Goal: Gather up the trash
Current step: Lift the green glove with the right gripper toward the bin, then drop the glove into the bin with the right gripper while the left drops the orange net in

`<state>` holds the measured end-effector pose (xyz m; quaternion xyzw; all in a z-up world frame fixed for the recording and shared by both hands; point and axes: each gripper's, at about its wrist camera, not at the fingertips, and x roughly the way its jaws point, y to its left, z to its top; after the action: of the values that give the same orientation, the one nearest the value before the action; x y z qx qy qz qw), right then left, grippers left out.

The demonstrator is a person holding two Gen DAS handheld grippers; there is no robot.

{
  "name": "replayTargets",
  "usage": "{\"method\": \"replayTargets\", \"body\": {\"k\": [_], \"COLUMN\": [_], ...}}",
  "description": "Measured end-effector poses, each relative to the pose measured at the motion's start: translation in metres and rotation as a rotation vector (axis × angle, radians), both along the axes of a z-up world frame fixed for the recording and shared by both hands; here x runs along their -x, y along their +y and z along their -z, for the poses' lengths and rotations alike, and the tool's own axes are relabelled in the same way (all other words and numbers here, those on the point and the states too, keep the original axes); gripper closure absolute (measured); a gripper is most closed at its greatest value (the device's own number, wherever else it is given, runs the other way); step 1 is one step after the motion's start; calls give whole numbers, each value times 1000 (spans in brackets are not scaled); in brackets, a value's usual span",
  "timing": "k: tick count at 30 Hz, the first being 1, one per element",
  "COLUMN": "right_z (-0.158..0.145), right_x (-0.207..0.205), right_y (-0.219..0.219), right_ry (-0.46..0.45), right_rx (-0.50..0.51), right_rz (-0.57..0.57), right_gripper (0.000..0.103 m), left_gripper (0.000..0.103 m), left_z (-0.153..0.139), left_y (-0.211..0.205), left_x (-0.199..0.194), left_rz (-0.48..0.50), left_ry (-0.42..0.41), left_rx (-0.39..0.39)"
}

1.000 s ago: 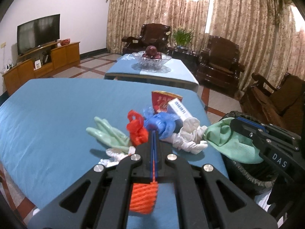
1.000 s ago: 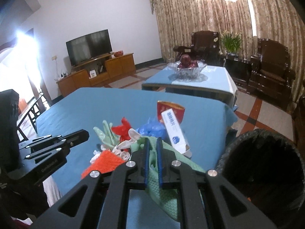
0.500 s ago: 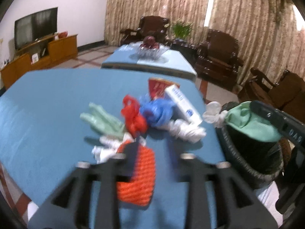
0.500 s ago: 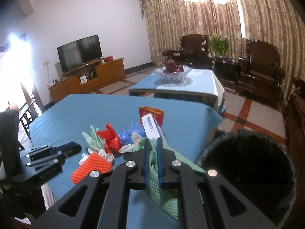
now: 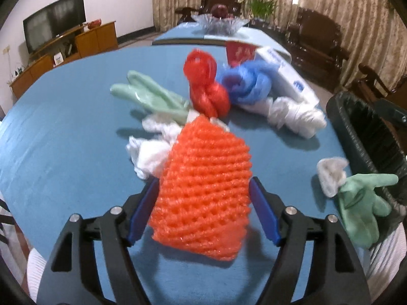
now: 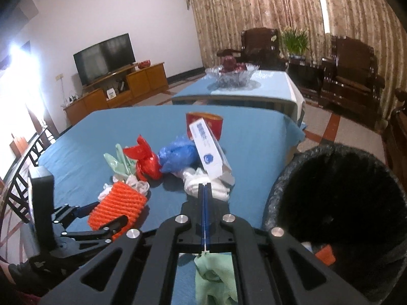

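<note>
While the black bin beside the blue table's corner holds an orange scrap, the left gripper, jaws just opened, straddles the orange foam net near that bin; the right gripper, closed, pinches a green glove.

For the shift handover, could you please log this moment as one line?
left gripper: opening around orange foam net | right gripper: shut on green rubber glove | black bin: beside
</note>
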<state>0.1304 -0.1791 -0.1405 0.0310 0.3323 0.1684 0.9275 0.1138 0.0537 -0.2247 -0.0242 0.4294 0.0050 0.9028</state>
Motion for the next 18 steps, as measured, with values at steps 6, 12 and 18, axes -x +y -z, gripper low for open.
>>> {"method": "replayTargets", "body": {"k": [6,12,18], "right_z": [15,37,66], "right_x": [3,9,8], "right_y": [0,12,22], "right_ry": [53,90,144], "right_rx": [11,35,97], "right_rz": [-38,-71,-93], "right_gripper": [96,57,52], "left_gripper": [81,86,86], "left_z": [-9,-16,-27], "left_y": [-7,-10,-3], "left_x": [2,9,17], "left_rz": [49,57,49], "left_ry": [-28,-45,-70], "left_rx": [15,36,55]}}
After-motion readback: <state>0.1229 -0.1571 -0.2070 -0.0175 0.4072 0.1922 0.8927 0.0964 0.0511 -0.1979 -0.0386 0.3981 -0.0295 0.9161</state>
